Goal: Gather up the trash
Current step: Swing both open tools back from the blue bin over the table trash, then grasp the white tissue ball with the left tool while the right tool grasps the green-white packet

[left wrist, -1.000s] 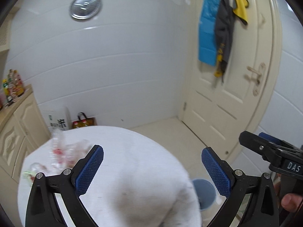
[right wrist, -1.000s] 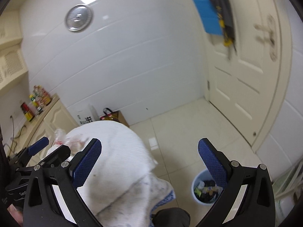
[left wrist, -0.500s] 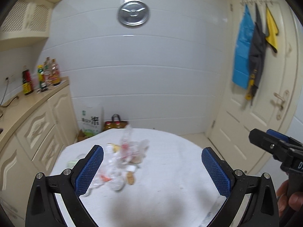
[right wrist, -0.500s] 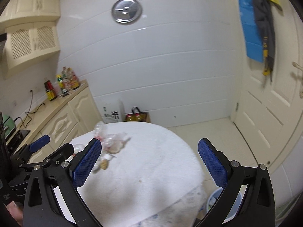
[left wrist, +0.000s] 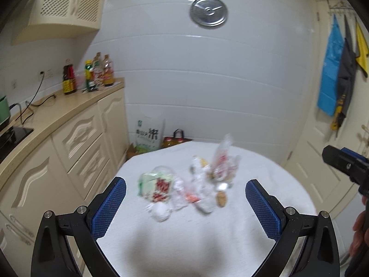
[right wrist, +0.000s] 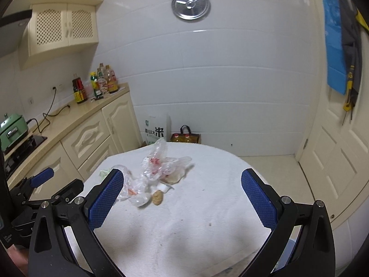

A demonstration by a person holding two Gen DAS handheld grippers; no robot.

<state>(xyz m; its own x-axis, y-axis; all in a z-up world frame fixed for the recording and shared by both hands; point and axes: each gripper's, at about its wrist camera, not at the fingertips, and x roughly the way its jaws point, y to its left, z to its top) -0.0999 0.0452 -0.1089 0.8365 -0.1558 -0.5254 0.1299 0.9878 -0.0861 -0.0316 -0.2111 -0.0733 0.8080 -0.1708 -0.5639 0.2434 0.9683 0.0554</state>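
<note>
1. Crumpled clear plastic bags with red print lie heaped ahead of the left gripper.
2. A small brown scrap rests just beside them.
3. A green-and-red wrapper lies leftmost.

A heap of crumpled clear plastic wrappers lies on the round white-clothed bench, left of its middle. A small tan biscuit sits at the heap's near edge, a green and red packet at its left. Behind the bench, a white rice sack and a brown handled bag stand against the wall.
</note>
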